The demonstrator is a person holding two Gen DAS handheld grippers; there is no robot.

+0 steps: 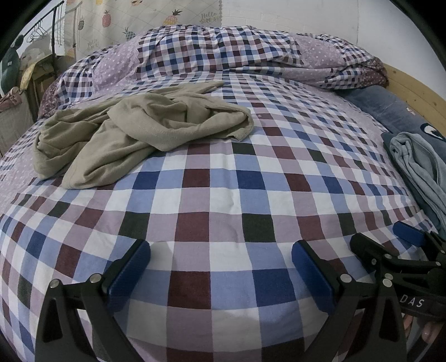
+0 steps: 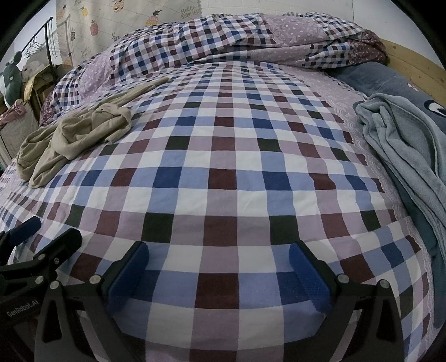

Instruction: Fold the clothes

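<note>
A crumpled beige garment (image 1: 133, 131) lies on the checked bedsheet (image 1: 223, 195) at the left, also seen far left as the beige garment (image 2: 75, 136) in the right wrist view. A grey-blue garment (image 2: 404, 150) lies bunched at the right edge of the bed, its edge showing as the grey-blue garment (image 1: 423, 167) in the left wrist view. My left gripper (image 1: 220, 270) is open over bare sheet near the front, holding nothing. My right gripper (image 2: 218, 270) is open too, empty, beside the left one; the right gripper (image 1: 395, 245) shows at lower right in the left wrist view.
A rumpled checked duvet (image 1: 237, 53) is piled along the back of the bed. A dark blue pillow (image 2: 370, 78) and wooden headboard (image 2: 415, 64) sit at the right. A clothes rack (image 1: 53, 33) and pineapple curtain (image 1: 133, 19) stand behind at the left.
</note>
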